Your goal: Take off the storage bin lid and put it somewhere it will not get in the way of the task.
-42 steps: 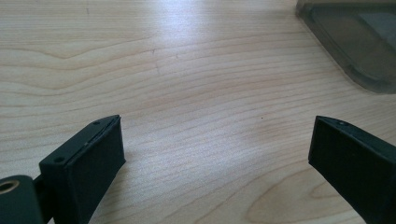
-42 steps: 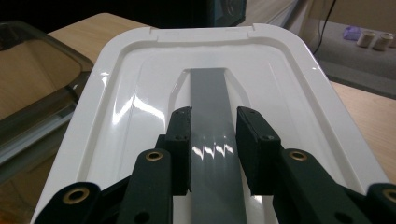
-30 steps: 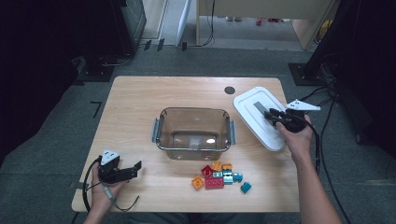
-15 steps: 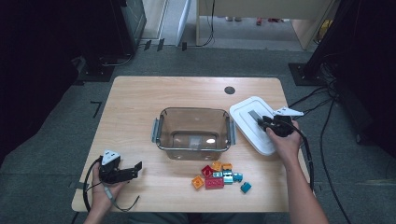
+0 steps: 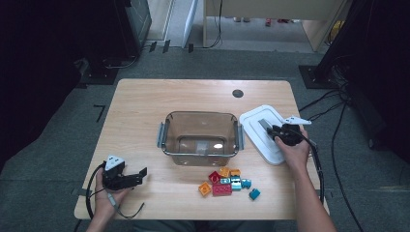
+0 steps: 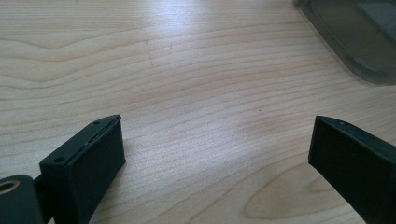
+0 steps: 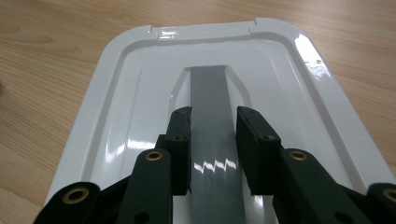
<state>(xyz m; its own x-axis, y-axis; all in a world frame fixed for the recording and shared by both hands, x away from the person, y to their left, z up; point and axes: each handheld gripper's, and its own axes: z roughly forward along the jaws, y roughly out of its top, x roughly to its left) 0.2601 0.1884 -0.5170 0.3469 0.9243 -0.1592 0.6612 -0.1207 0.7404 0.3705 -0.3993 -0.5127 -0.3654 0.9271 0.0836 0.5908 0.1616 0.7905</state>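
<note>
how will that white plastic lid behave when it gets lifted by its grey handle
The white rectangular plastic lid looks moulded and stiff, so it probably won't flop. Its glossy surface suggests a slippery grip. The right hand-held gripper straddles the narrow grey handle strip, so the wide lid may tilt or swing if lifted off-centre.

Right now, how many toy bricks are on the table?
About 7, all clustered in front of the clear tub: red, orange, orange, orange, a larger red, teal ones, and a blue one apart. Touching bricks may hide more.
</note>
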